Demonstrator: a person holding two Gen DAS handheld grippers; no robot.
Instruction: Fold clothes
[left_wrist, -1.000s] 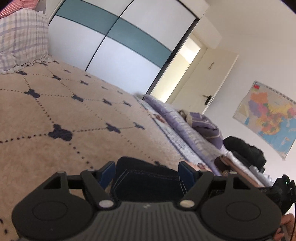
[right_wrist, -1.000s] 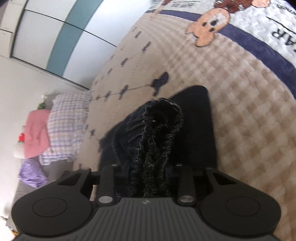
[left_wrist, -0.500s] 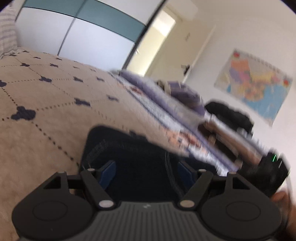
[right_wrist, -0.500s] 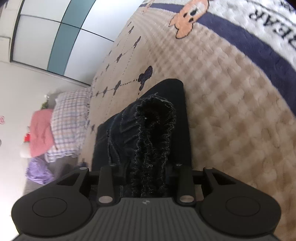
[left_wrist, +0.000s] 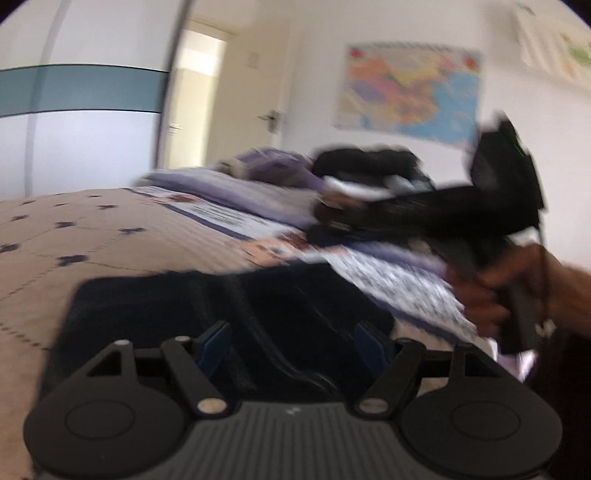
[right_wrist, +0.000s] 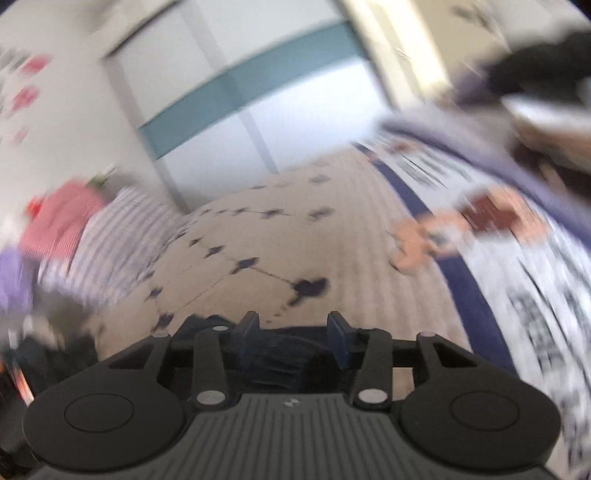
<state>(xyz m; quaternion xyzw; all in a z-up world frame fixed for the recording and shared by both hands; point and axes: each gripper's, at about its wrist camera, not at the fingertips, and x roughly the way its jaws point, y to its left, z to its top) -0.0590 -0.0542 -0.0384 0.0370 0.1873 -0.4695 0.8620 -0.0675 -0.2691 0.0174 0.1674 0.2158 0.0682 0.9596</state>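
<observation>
While dark garment (left_wrist: 229, 310) lies flat, beige bedspread (left_wrist: 110, 240) beyond — bare.

Dark denim garment (left_wrist: 229, 306), stitched and matt, lies on the nubby beige quilted bedspread (left_wrist: 110, 236); glossy paper map (left_wrist: 410, 92) at one o'clock.

Your left gripper (left_wrist: 291, 343) hangs with blue pads spread wide over the folded dark denim garment (left_wrist: 221, 306), which lies on the beige quilted bedspread (left_wrist: 92, 240) near its patterned white edge; your right hand (left_wrist: 495, 291) grips the other black gripper handle.
</observation>
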